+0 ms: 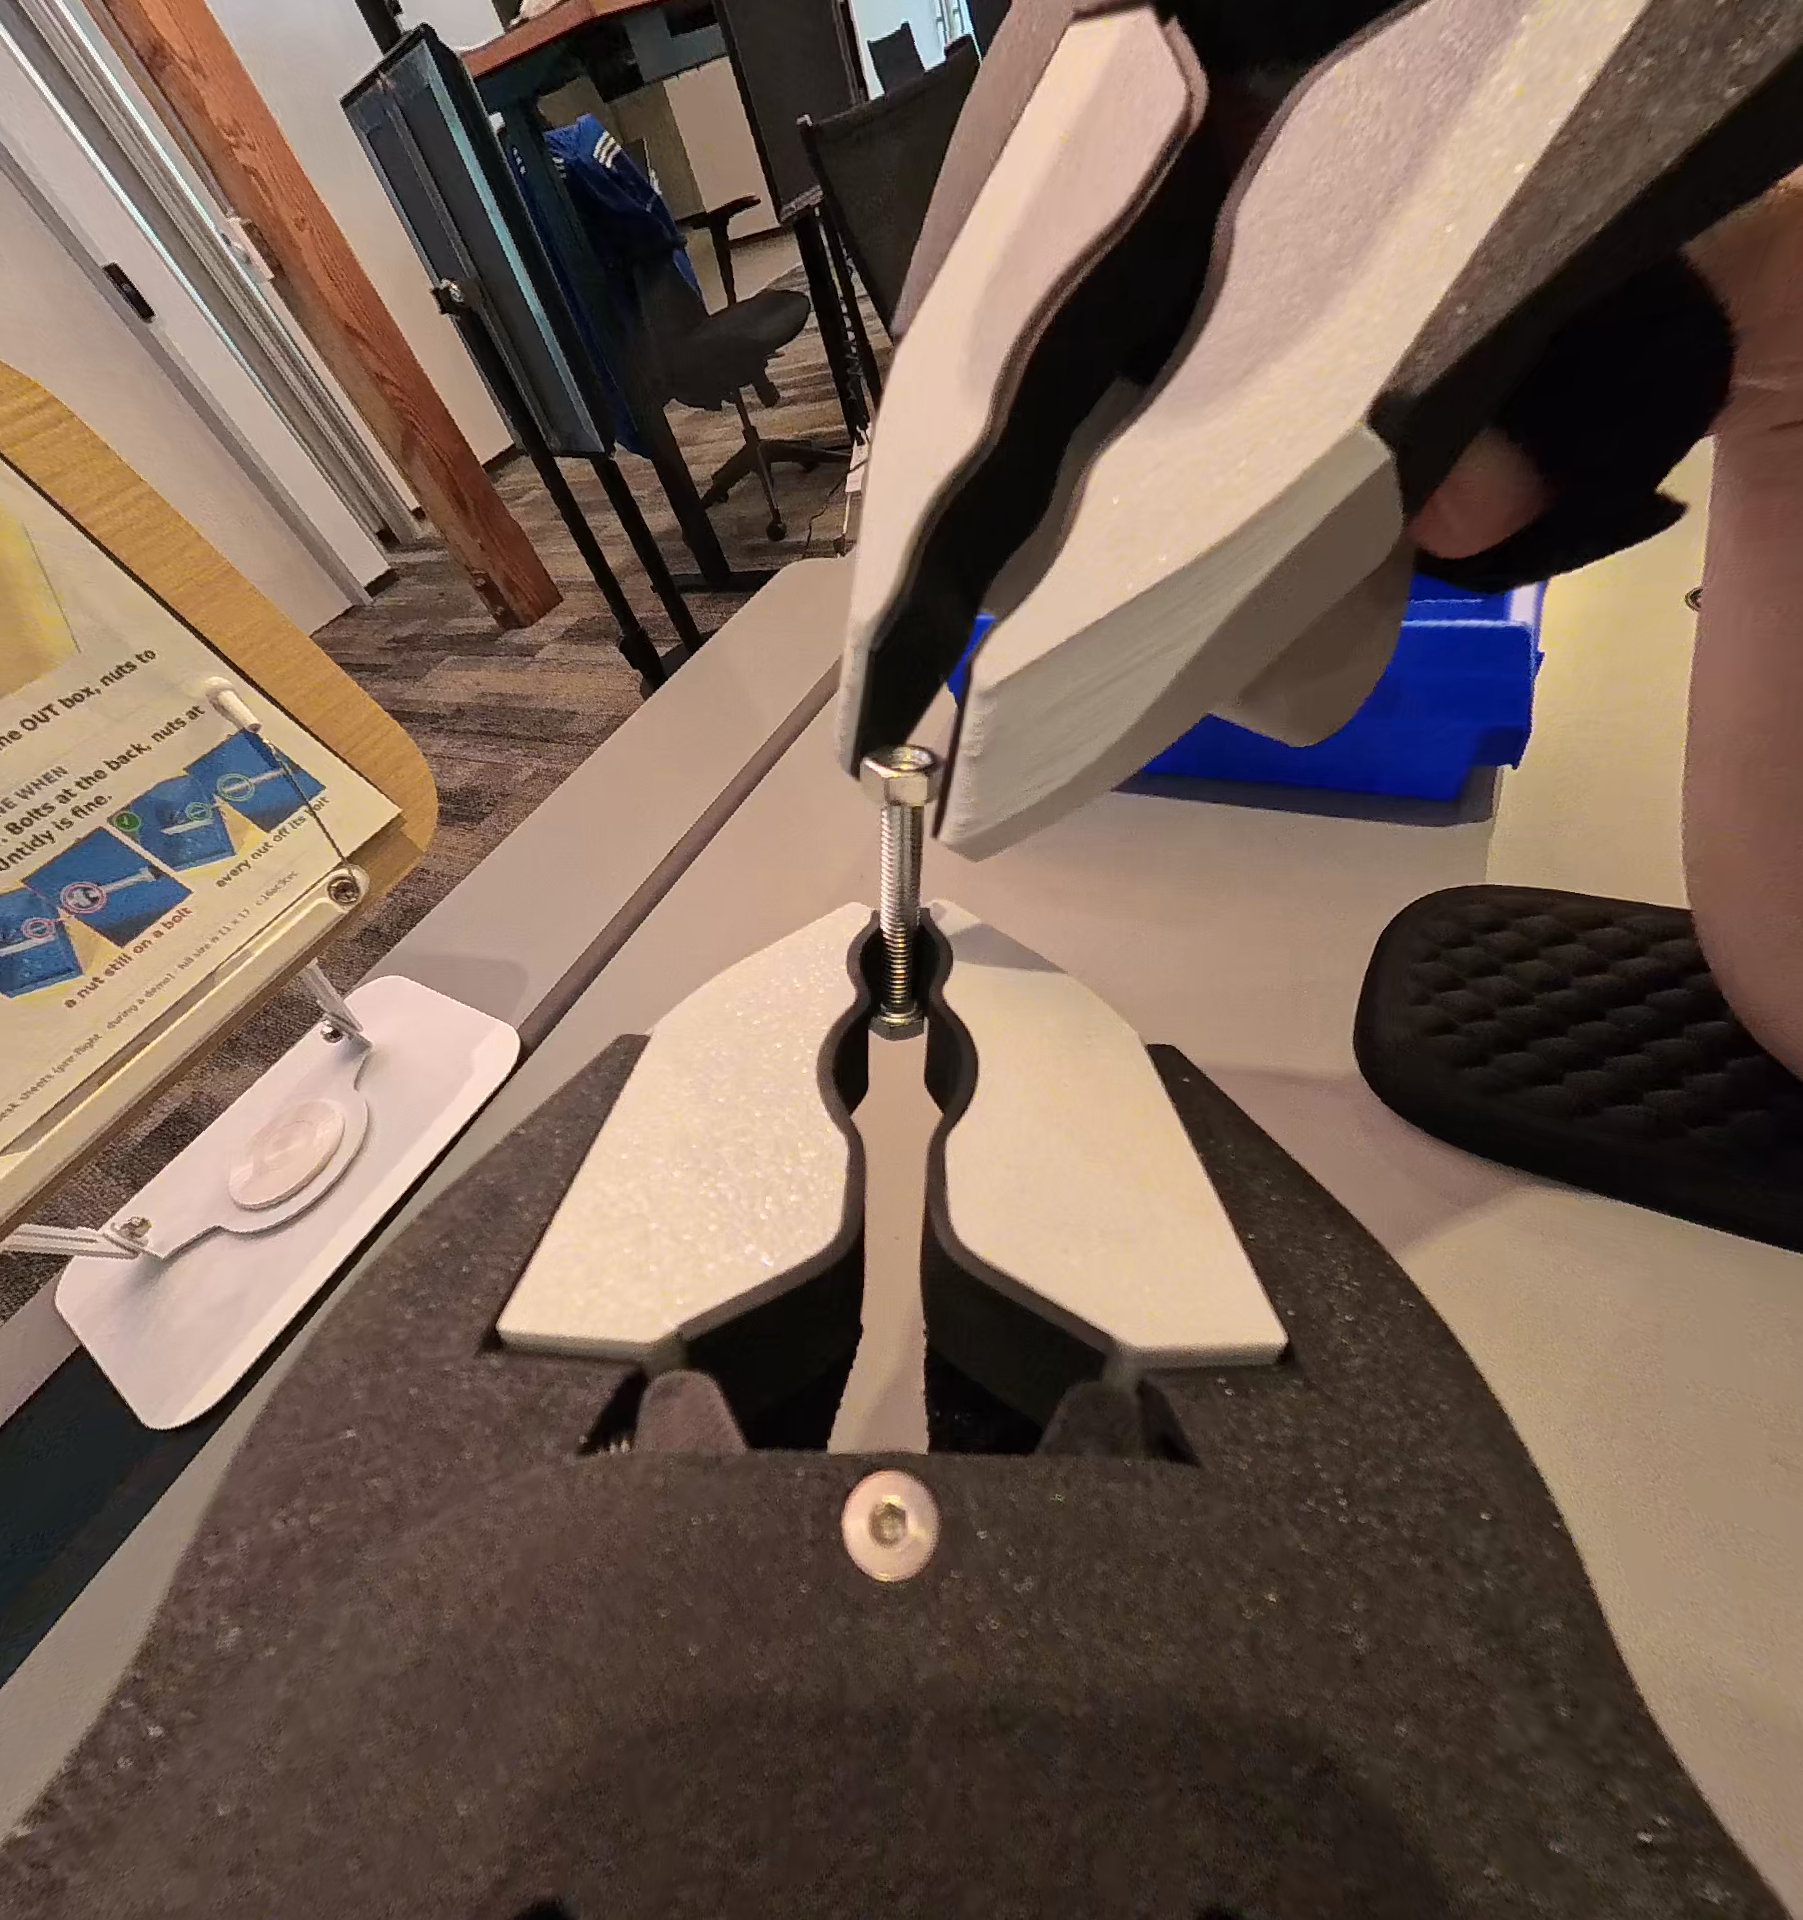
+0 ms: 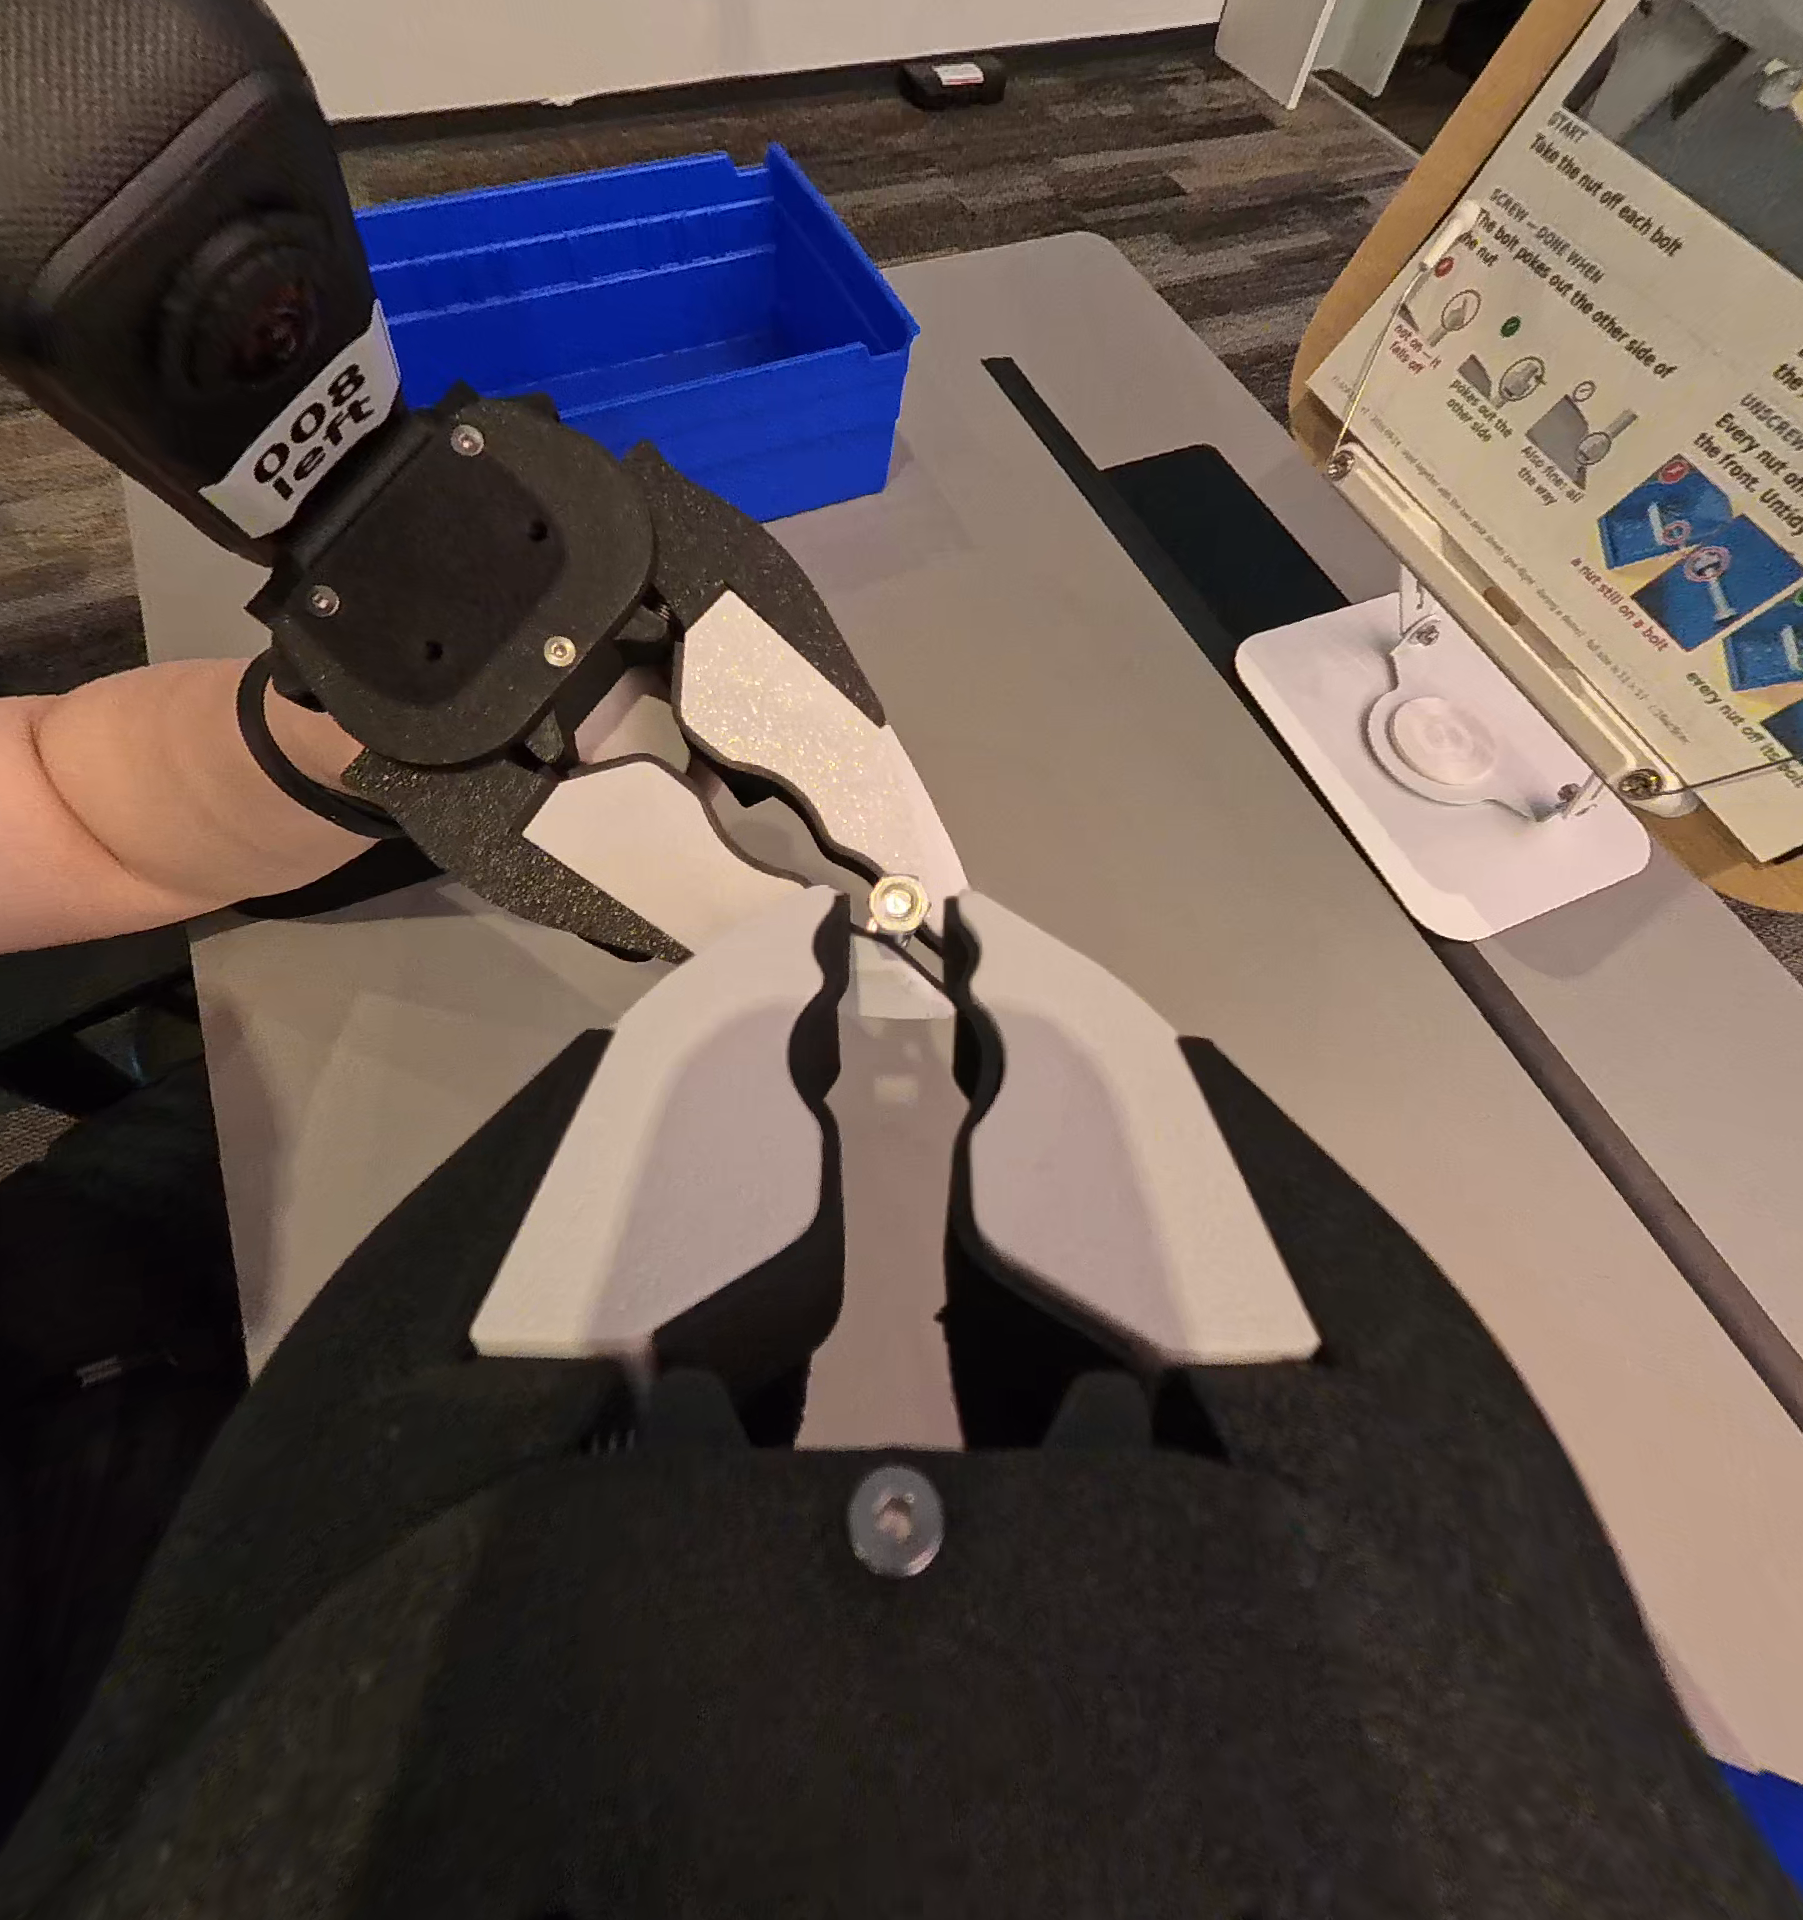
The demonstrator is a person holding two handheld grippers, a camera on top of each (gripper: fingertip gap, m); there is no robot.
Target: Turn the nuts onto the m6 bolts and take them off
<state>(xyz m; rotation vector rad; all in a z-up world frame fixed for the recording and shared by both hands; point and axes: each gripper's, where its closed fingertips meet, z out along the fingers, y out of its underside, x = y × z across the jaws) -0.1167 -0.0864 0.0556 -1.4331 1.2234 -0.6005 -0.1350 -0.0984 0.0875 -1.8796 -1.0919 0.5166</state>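
holding item one: m6 bolt (image 1: pixel 899 883), silver, threaded shank upright above the grey table (image 1: pixel 1292 935), hex head uppermost.

- nut (image 1: pixel 897 1023): silver, on the lower end of the shank, seated in the rounded notch between the left gripper's fingers.
- left gripper (image 1: pixel 897 1013): white fingers on a black body, pointing away from its camera; closed about the nut and the lower shank. in the right wrist view it (image 2: pixel 902 914) enters from the left, held by a person's hand (image 2: pixel 149 790).
- right gripper (image 1: pixel 902 774): coming down from the upper right in the left wrist view, its fingertips either side of the bolt head. in its own view the right gripper (image 2: pixel 897 920) shows a gap between the tips, the bolt head (image 2: pixel 897 902) seen end-on in that gap; contact with the pads cannot be told for sure, so its grip cannot be told.
- blue bin (image 2: pixel 731 332): ribbed plastic, on the far side of the table, beyond the grippers.
- instruction board (image 2: pixel 1624 436): printed sheet on a wooden panel, on a white stand base (image 2: pixel 1437 790), at the right edge of the table in the right wrist view.
- black mesh pad (image 1: pixel 1562 1049): on the table to the right in the left wrist view, under the person's forearm.
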